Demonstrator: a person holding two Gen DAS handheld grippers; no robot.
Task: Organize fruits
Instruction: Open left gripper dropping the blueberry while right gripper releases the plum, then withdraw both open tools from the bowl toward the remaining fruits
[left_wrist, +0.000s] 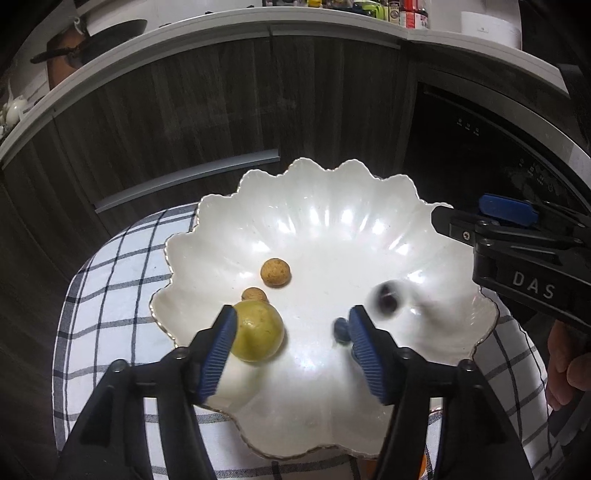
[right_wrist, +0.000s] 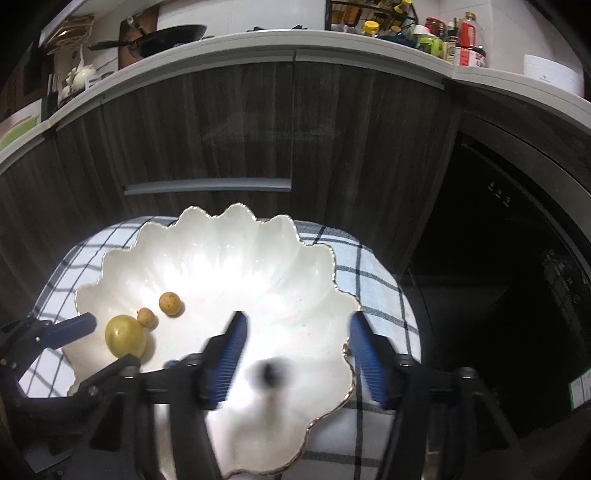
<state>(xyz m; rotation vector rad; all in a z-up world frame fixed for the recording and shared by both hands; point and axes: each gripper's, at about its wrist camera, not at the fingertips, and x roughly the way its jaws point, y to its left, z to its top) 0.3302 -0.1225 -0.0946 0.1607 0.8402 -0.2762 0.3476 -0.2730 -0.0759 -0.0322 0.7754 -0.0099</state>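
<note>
A white scalloped bowl (left_wrist: 332, 206) (right_wrist: 221, 240) sits on a checked cloth. In it lie a yellow-green round fruit (left_wrist: 258, 334) (right_wrist: 123, 334), a larger tan longan (left_wrist: 275, 272) (right_wrist: 170, 303) and a smaller one (left_wrist: 254, 294) (right_wrist: 146, 317). A dark blurred berry (left_wrist: 386, 299) (right_wrist: 269, 373) is moving in the bowl. A small blue berry (left_wrist: 341, 329) lies by my left gripper's right finger. My left gripper (left_wrist: 291, 332) is open over the bowl, its left finger beside the yellow fruit. My right gripper (right_wrist: 297, 347) is open and empty above the bowl's right side; it shows in the left wrist view (left_wrist: 517, 236).
The checked cloth (left_wrist: 110, 280) (right_wrist: 380, 273) covers a small round table. Dark wood cabinets (left_wrist: 221, 110) with a grey handle stand behind. A dark appliance (left_wrist: 480, 147) is at the right. The counter above holds a pan (right_wrist: 166, 37) and bottles (right_wrist: 443, 40).
</note>
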